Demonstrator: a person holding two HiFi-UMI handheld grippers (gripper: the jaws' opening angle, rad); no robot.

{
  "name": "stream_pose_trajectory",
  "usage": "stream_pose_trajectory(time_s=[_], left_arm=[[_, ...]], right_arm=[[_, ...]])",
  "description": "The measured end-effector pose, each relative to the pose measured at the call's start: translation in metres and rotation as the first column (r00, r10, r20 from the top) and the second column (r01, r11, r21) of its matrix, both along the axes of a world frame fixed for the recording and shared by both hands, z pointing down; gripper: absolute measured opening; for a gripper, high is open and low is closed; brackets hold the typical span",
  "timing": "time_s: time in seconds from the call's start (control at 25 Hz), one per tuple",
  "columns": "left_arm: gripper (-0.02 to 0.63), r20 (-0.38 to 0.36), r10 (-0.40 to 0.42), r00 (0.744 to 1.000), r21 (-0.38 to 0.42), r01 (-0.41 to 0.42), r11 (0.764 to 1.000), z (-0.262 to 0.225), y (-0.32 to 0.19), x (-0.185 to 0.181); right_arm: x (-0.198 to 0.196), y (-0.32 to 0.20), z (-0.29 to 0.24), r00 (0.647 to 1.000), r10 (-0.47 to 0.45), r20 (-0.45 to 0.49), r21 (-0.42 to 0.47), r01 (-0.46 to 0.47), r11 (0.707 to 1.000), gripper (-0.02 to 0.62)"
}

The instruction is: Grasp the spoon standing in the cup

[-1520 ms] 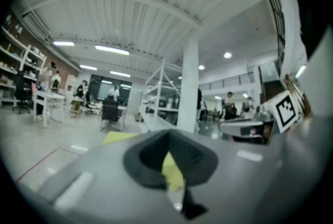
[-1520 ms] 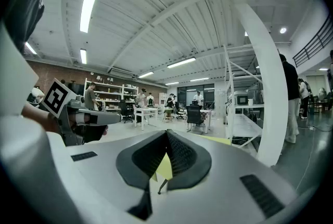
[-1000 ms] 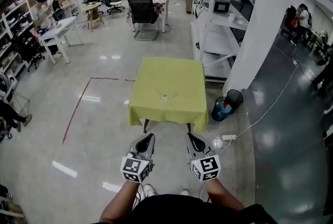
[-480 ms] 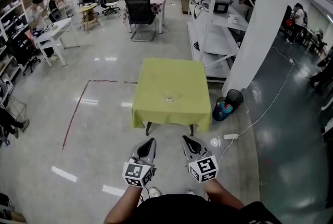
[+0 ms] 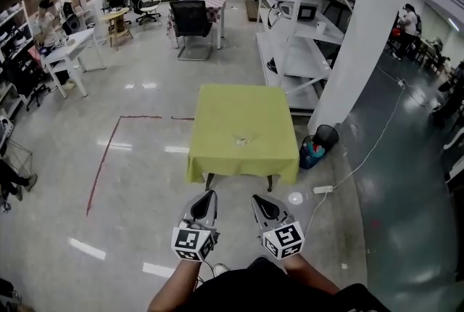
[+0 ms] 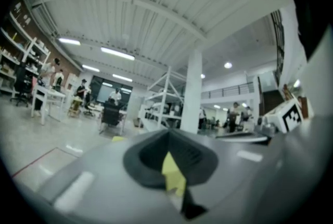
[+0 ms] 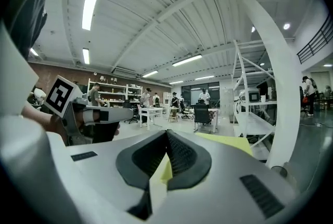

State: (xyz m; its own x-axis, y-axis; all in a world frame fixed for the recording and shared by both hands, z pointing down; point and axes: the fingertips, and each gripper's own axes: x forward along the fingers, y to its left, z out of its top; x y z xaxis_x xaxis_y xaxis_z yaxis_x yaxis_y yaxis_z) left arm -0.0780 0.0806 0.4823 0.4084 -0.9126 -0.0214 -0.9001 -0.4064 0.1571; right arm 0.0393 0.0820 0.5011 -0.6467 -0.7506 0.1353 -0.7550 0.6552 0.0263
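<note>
A table under a yellow-green cloth stands on the grey floor some way ahead in the head view. Near its front middle sits a small pale object, too small to tell as cup or spoon. My left gripper and right gripper are held side by side low in that view, well short of the table, both shut and empty. The left gripper view shows its jaws meeting at the tip; the right gripper view shows the same, with the cloth just past them.
A white pillar and a dark bin stand right of the table, with metal shelving behind. A cable and power strip lie on the floor. Red tape marks the left. A black office chair and people at desks are far back.
The table has drawn slightly nearer and shifted right in the head view. Both grippers stay shut in about the same place in front of the body.
</note>
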Motion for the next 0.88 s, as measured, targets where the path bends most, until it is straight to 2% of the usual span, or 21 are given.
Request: stream_pose_trajectory(time_s=[0.2, 0.36, 0.44, 0.64, 0.88], left_arm=[[0.006, 0.011, 0.018, 1.000, -0.004, -0.018, 1.000, 0.001, -0.006, 0.000], [0.006, 0.090, 0.007, 0.996, 0.020, -0.009, 1.000, 0.000, -0.017, -0.004], [0.006, 0.094, 0.004, 0.996, 0.023, -0.006, 1.000, -0.001, -0.024, -0.003], [0.006, 0.092, -0.005, 0.996, 0.033, 0.002, 0.999, -0.008, -0.054, 0.001], [0.006, 0.161, -0.001, 0.987, 0.051, -0.008, 0.999, -0.009, -0.094, 0.017]], right_arm=[[-0.005, -0.011, 0.000, 1.000, 0.011, -0.001, 0.002, -0.011, 1.000, 0.006], [-0.010, -0.029, -0.006, 1.000, 0.021, -0.015, 0.053, -0.020, 0.998, 0.006], [-0.011, -0.037, -0.006, 1.000, 0.012, -0.018, 0.058, -0.011, 0.998, 0.006], [-0.009, -0.068, -0.015, 1.000, -0.006, -0.015, 0.073, 0.007, 0.997, 0.006], [0.003, -0.118, -0.018, 1.000, 0.004, -0.004, 0.081, -0.003, 0.997, 0.006]])
